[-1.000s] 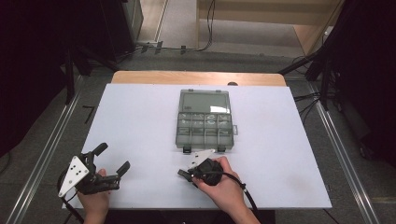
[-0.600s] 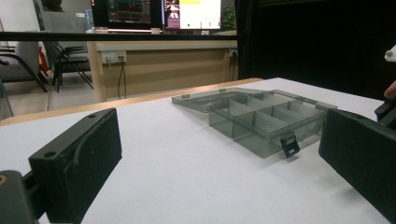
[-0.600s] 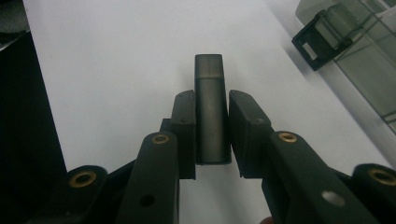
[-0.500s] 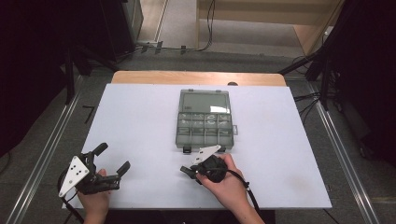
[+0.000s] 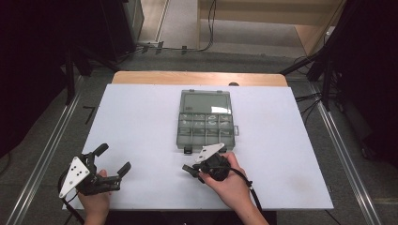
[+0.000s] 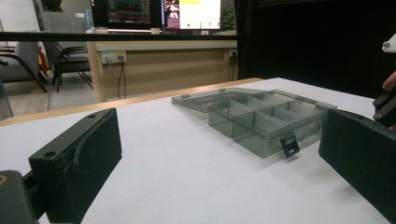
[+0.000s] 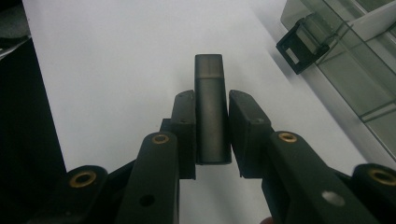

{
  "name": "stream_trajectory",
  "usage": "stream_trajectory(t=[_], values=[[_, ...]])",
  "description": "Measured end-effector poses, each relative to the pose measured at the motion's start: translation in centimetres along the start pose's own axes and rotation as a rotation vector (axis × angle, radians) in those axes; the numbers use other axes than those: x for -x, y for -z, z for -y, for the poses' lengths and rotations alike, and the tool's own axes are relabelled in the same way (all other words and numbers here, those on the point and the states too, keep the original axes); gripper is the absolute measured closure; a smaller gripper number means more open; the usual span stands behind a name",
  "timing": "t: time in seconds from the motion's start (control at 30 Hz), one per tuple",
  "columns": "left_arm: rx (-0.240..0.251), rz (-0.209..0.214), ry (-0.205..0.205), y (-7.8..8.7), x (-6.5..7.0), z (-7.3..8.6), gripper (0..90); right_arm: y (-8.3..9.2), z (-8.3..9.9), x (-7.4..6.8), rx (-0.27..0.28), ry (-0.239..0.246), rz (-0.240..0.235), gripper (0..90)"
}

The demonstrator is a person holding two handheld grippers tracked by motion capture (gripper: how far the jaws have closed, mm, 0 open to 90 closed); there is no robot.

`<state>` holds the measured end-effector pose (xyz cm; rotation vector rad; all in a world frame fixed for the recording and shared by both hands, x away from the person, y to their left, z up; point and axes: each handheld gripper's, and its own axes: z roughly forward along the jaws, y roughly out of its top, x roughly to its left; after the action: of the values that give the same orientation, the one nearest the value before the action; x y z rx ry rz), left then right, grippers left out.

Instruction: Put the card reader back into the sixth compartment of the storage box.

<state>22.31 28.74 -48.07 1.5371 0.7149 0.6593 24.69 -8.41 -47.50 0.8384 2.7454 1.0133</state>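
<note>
Jaws of the right gripper [image 7: 210, 123] clamp a dark stick-shaped block [image 7: 211, 112], now turned leftward; left gripper [image 5: 111, 161] gapes empty beside the open smoky plastic organiser box [image 5: 205, 123].

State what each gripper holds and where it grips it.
The right gripper pinches a dark flat stick by its lower half, its jaws on both long sides. The left gripper is open and holds nothing.

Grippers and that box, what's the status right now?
Left gripper open, holding nothing. Right gripper shut on dark bar, near the box's latch. Box open on table. Nothing between.
</note>
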Motion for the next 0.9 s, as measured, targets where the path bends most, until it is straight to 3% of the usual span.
stream_trajectory(t=[0.9], values=[[0.001, 0.001, 0.0, 0.0, 0.0, 0.0, 0.0, 1.1, -0.8, 1.0, 0.007, -0.008, 0.013, 70.8]])
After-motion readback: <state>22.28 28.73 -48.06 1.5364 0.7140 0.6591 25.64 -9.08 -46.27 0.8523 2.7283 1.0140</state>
